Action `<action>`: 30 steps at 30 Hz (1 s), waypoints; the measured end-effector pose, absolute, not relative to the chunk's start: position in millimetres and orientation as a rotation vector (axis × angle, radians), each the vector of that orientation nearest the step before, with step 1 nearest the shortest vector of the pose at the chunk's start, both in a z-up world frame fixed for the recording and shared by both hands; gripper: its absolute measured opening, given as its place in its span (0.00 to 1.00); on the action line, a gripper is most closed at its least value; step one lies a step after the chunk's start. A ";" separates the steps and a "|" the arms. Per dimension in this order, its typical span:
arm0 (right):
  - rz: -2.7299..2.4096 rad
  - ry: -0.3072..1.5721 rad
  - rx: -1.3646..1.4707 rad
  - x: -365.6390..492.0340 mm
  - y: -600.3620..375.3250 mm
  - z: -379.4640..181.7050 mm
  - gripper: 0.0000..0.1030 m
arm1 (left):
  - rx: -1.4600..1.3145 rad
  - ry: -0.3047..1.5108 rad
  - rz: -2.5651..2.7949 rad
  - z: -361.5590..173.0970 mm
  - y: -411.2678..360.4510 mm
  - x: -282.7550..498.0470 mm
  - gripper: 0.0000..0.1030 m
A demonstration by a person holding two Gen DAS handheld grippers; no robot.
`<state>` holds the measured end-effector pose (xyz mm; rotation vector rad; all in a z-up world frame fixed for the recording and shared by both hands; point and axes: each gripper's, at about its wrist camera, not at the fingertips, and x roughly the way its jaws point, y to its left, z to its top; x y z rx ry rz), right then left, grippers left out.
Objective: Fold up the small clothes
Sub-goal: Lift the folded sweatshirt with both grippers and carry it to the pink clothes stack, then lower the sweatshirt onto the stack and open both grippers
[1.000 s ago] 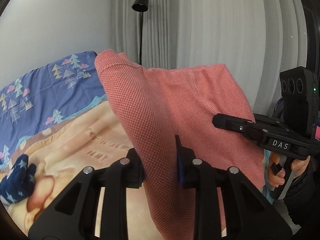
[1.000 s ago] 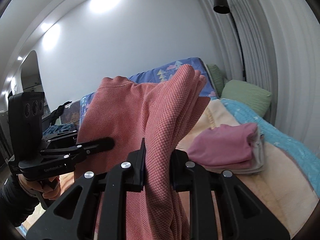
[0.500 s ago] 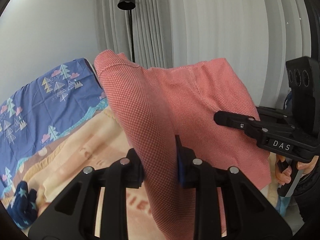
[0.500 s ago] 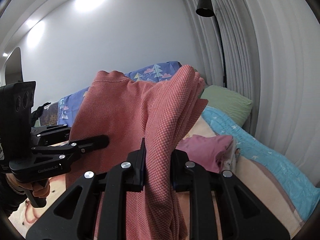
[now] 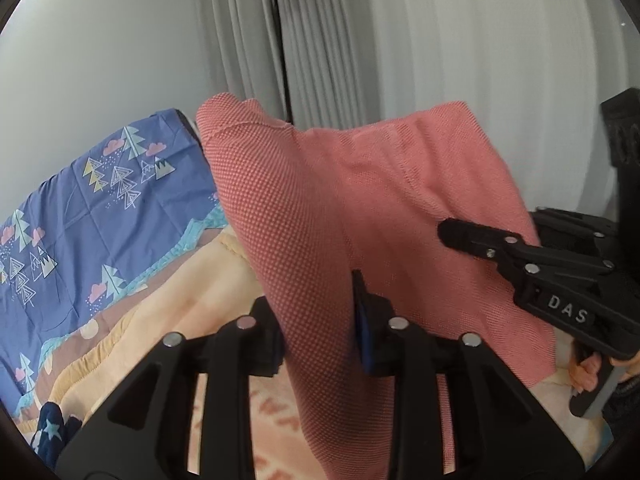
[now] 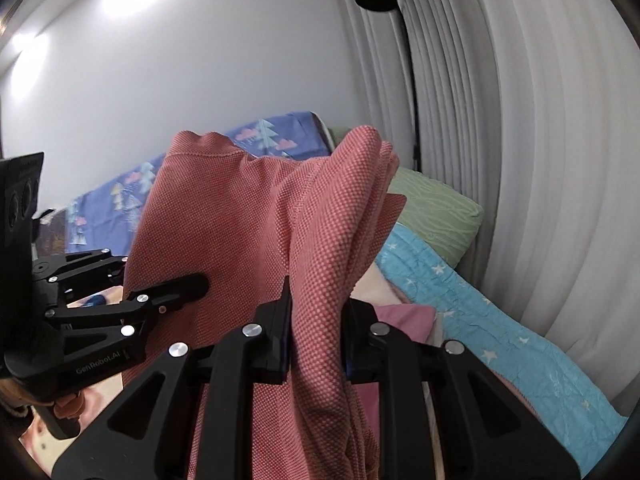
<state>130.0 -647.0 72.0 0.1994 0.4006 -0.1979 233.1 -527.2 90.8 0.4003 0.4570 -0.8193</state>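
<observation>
A red waffle-knit garment (image 5: 360, 208) hangs in the air over the bed, held up between both grippers. My left gripper (image 5: 318, 320) has a bunched fold of it between its pads, which still touch the cloth while the jaws are opening. In the right wrist view the left gripper (image 6: 160, 270) sits on the garment's left side. My right gripper (image 6: 316, 308) is shut on a thick folded edge of the red garment (image 6: 224, 216). From the left wrist view the right gripper (image 5: 492, 220) clamps the far right side, with a hand under it.
Below lies a bed with a peach blanket (image 5: 180, 292) and a blue tree-print sheet (image 5: 100, 208). A navy star garment (image 5: 52, 432) lies at lower left. Folded pink clothes (image 6: 404, 320), a turquoise star blanket (image 6: 500, 340) and a green pillow (image 6: 436, 208) lie near the curtains.
Both grippers have carried the red garment sideways toward the curtain and pillow end of the bed. The folded pink clothes now sit close under the right gripper.
</observation>
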 end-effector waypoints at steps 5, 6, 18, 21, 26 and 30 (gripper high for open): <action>-0.574 0.776 0.245 194.4 -694.3 -9.6 0.76 | 0.492 0.569 -0.596 23.0 -552.2 278.0 0.66; -0.568 0.838 0.284 197.3 -702.5 -28.0 0.76 | 0.507 0.612 -0.607 6.8 -552.3 280.3 0.66; -0.560 0.688 0.474 162.2 -712.1 -85.8 0.92 | 0.530 0.617 -0.620 -61.2 -532.6 249.5 0.66; -0.575 0.638 0.466 153.2 -712.8 -77.6 0.92 | 0.514 0.610 -0.610 -49.7 -523.6 237.5 0.67; -0.571 0.562 0.411 92.4 -685.5 -44.5 0.92 | 0.425 0.570 -0.700 -16.3 -486.8 195.4 0.81; -0.538 0.469 0.268 31.2 -638.4 -10.5 0.92 | 0.352 0.539 -0.749 5.6 -459.2 156.7 0.93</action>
